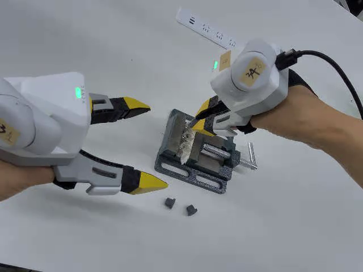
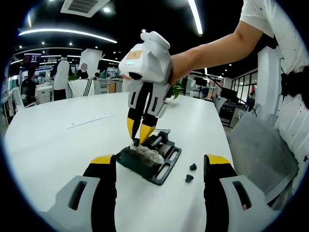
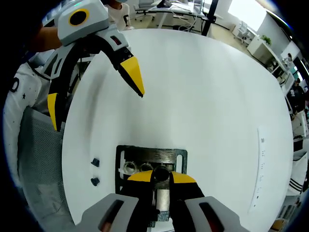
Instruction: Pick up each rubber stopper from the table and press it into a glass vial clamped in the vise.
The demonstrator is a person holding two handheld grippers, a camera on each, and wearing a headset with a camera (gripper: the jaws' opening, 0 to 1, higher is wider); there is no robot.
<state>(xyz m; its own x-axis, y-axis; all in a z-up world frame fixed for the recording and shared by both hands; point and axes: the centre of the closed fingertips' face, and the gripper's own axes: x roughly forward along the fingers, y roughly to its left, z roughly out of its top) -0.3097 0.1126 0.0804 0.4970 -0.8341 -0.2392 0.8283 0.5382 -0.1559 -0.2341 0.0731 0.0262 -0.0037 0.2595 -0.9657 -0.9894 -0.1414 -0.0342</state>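
Note:
A dark grey vise (image 1: pixel 195 170) stands mid-table with clear glass vials (image 1: pixel 185 144) clamped between its jaws. My right gripper (image 1: pixel 195 120) points down over the vials, shut on a dark rubber stopper (image 3: pixel 161 173), and its tips (image 2: pixel 140 136) reach the vial mouths (image 3: pixel 129 167). Two more stoppers (image 1: pixel 169 202) (image 1: pixel 191 210) lie on the table just in front of the vise. My left gripper (image 1: pixel 146 144) hovers to the vise's left, open and holding nothing. In the left gripper view the vise (image 2: pixel 164 170) sits between its jaws, farther off.
A white power strip (image 1: pixel 207 27) lies at the far side of the table. The vise's screw handle (image 1: pixel 251 156) sticks out to the right. A black cable (image 1: pixel 334 62) runs off the right gripper. White tabletop (image 1: pixel 85 238) lies all round.

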